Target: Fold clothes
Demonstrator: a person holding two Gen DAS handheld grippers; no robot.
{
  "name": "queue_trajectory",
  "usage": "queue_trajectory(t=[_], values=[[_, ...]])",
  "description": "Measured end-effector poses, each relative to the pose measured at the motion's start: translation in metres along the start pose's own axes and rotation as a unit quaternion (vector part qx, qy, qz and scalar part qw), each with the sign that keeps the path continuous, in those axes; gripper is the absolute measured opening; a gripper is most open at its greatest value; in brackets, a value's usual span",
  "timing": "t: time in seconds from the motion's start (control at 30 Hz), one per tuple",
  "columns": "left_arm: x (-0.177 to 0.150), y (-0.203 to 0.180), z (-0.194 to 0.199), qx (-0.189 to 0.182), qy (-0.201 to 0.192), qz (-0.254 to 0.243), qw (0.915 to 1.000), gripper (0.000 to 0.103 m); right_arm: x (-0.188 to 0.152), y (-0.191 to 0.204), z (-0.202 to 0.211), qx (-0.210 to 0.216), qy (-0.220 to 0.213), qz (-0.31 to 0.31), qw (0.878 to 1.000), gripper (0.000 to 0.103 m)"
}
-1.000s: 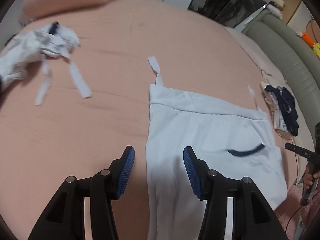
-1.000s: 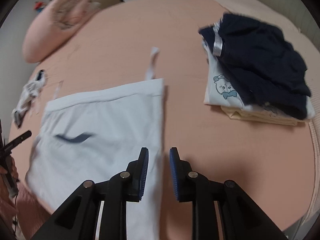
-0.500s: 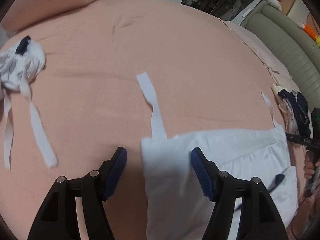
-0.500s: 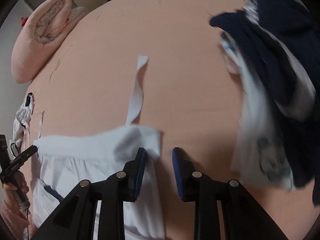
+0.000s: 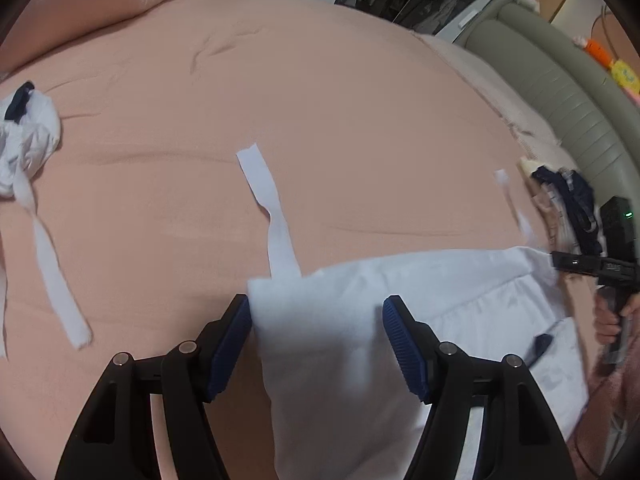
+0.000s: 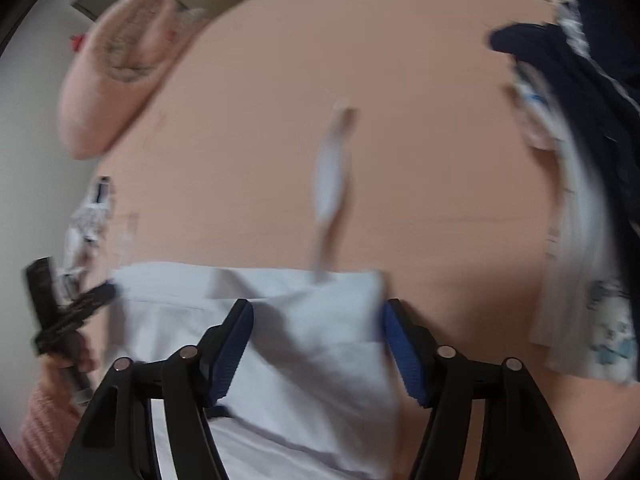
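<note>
One pale blue garment (image 5: 360, 320) lies flat on the pink bed (image 5: 320, 100), at the 6 o'clock side of both views. It has two straps: one (image 5: 272, 220) runs toward 12 o'clock from its left corner, the other (image 5: 516, 204) from its right corner. One crumpled white garment (image 5: 24, 148) with loose ribbons lies at 9 o'clock in the left view. One stack of folded clothes (image 6: 592, 160), dark blue on top, sits at 3 o'clock in the right view. One pink pillow (image 6: 116, 80) is at 10 o'clock there.

The right view is blurred, so the print on the stack and the strap (image 6: 332, 184) are hard to make out. The lower part of the garment is cut off by the frame in both views. The garment's dark trim (image 5: 540, 344) shows only in part.

The left gripper (image 5: 316, 340) is wide open, low over the garment's left top corner; its fingers straddle that corner, and I cannot tell whether they touch the cloth. The right gripper (image 6: 318, 340) is also wide open, its fingers on both sides of the right top corner. Both point toward 12 o'clock. A hand holding the right gripper's handle shows at 3 o'clock in the left view.
</note>
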State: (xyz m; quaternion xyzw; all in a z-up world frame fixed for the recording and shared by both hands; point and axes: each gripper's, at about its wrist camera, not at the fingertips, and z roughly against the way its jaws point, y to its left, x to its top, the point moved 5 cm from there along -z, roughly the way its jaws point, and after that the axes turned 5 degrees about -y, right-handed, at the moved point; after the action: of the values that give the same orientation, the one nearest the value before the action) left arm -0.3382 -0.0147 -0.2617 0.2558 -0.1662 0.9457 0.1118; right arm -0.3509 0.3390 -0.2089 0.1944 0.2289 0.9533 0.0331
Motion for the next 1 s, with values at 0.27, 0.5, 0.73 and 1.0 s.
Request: queue_trajectory(t=[0.27, 0.5, 0.73, 1.0], values=[[0.017, -0.002, 0.031, -0.003, -0.038, 0.0, 0.9993, 0.005, 0.001, 0.001, 0.013, 0.015, -0.031, -0.027, 0.999, 0.005], [0.003, -0.031, 0.102, -0.012, -0.067, -0.082, 0.9943, 0.005, -0.024, 0.033, 0.058, 0.039, -0.053, 0.029, 0.997, 0.005], [-0.043, -0.051, 0.164, -0.019, -0.071, -0.117, 0.9904, 0.005, -0.084, 0.033, 0.123, 0.042, -0.057, 0.075, 0.995, 0.005], [-0.165, -0.063, 0.132, -0.031, 0.082, -0.14, 0.9862, 0.007, -0.191, 0.015, 0.102, -0.018, 0.057, 0.093, 0.994, 0.006]])
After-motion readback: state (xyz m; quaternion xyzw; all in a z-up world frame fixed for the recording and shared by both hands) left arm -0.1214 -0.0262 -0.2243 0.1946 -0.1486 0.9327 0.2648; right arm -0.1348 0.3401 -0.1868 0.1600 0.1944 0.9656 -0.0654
